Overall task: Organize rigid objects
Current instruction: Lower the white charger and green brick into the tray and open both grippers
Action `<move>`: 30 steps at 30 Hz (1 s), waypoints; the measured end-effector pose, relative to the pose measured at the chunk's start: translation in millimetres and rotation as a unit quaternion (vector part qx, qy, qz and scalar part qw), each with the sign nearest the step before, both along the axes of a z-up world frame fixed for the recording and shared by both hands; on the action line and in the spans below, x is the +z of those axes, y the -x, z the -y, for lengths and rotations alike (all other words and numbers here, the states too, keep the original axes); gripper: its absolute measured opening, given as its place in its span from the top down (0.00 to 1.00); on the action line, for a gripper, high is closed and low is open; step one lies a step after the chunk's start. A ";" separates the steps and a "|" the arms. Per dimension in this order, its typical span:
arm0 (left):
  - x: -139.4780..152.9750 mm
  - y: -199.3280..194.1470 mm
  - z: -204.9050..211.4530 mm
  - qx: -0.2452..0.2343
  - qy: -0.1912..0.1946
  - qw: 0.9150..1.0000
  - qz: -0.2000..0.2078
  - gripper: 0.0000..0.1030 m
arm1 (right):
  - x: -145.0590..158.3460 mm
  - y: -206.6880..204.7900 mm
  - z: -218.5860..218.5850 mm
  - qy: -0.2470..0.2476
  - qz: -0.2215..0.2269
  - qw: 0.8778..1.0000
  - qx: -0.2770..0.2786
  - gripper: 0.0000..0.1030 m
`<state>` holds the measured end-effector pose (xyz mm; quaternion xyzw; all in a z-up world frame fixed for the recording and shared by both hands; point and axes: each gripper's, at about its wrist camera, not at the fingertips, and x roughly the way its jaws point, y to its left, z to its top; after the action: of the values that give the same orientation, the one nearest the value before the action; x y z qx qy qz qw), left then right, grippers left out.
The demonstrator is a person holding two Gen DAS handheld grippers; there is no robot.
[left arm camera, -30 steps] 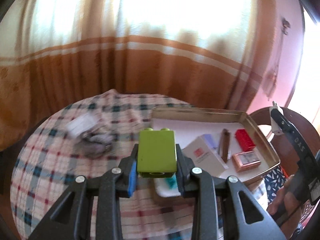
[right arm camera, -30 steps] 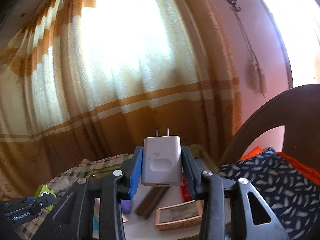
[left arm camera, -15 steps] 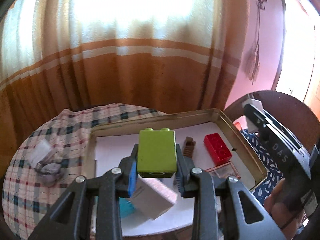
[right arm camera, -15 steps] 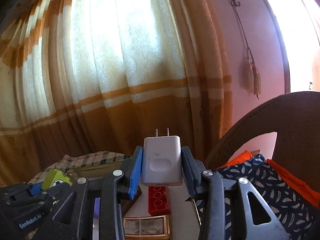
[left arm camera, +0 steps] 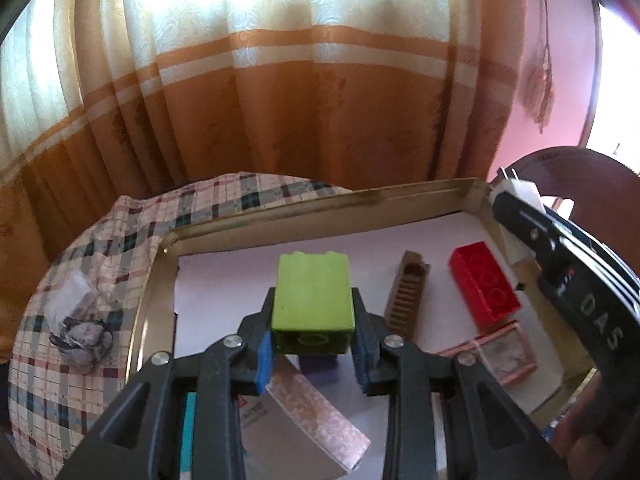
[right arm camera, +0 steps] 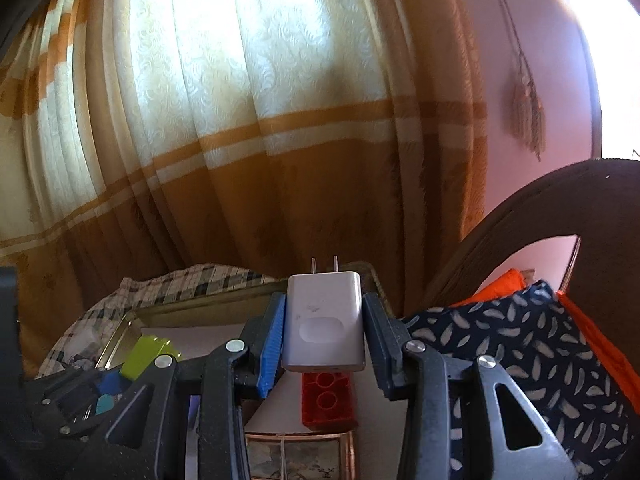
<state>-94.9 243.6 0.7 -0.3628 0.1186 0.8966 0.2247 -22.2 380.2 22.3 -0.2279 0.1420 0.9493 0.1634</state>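
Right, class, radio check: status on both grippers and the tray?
Left gripper shut on green block, over tray. Right gripper shut on white charger. Red brick below.

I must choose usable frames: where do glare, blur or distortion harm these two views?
Left wrist view: the curtain top is blown out, the right edge is smeared, the tray rim bows; the green brick is sharp.
Right wrist view: backlit curtain glare, dark foreground; the white charger is clear, the red brick shadowed.
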 end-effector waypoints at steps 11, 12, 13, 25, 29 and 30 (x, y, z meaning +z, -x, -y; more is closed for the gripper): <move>20.9 -38.5 1.4 -0.014 0.011 0.994 -0.104 0.01 | 2.2 -22.4 7.6 0.010 -0.054 0.998 -0.006 0.21; 23.2 -40.2 3.3 -0.010 0.013 0.994 -0.109 0.01 | 3.7 -27.5 7.9 0.014 -0.064 0.998 -0.011 0.20; 24.5 -41.2 5.7 -0.004 0.015 0.994 -0.112 0.01 | 5.2 -32.6 8.1 0.019 -0.072 0.997 -0.017 0.20; 13.1 -33.4 72.1 0.082 -0.015 0.993 -0.085 0.01 | 15.8 -56.1 53.2 0.004 -0.121 0.992 -0.027 0.17; 9.2 -32.5 93.6 0.109 -0.013 0.988 -0.105 0.01 | 14.8 -64.2 75.3 -0.035 -0.142 0.987 -0.063 0.12; 7.8 -34.0 97.6 0.118 -0.008 0.986 -0.121 0.01 | 12.6 -68.2 82.5 -0.052 -0.153 0.984 -0.074 0.10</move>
<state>-60.9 146.0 8.4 -0.2616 0.0941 0.9550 0.1038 46.0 297.7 34.9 -0.0600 0.1328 0.9642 0.2215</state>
